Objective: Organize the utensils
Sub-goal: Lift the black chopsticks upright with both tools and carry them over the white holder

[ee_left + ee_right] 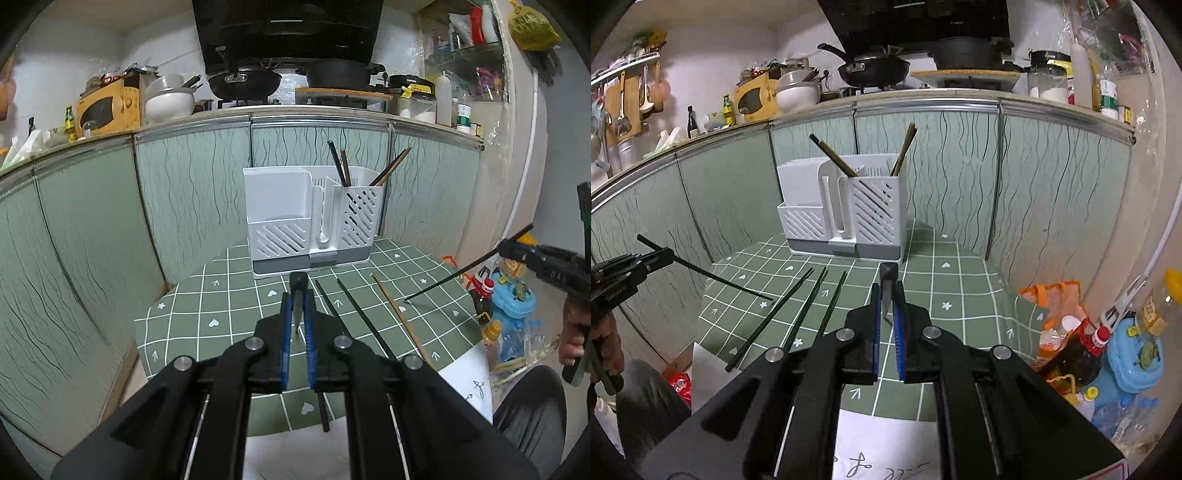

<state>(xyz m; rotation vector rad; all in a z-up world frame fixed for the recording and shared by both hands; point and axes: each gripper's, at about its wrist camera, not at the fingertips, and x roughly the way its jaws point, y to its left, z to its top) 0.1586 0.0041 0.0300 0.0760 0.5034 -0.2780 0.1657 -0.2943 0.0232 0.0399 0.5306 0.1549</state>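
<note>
Left gripper [298, 314] & right gripper [888, 314] each clamped a black chopstick [461, 273], tips angled down, prob pairing them up for the holder [291, 206].

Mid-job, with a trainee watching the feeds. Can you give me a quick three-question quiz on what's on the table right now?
1. True or false: the upright chopsticks in the white holder all stand in its right-hand slatted compartment, as the left wrist view shows it.
2. How many loose chopsticks lie flat on the green cloth? A) two B) three C) five
3. Fill in (near/far): seen from both cameras, the holder stands at the cloth's ___ edge, by the cabinet doors.

Key: 1 true; 2 B; 3 far.
</note>
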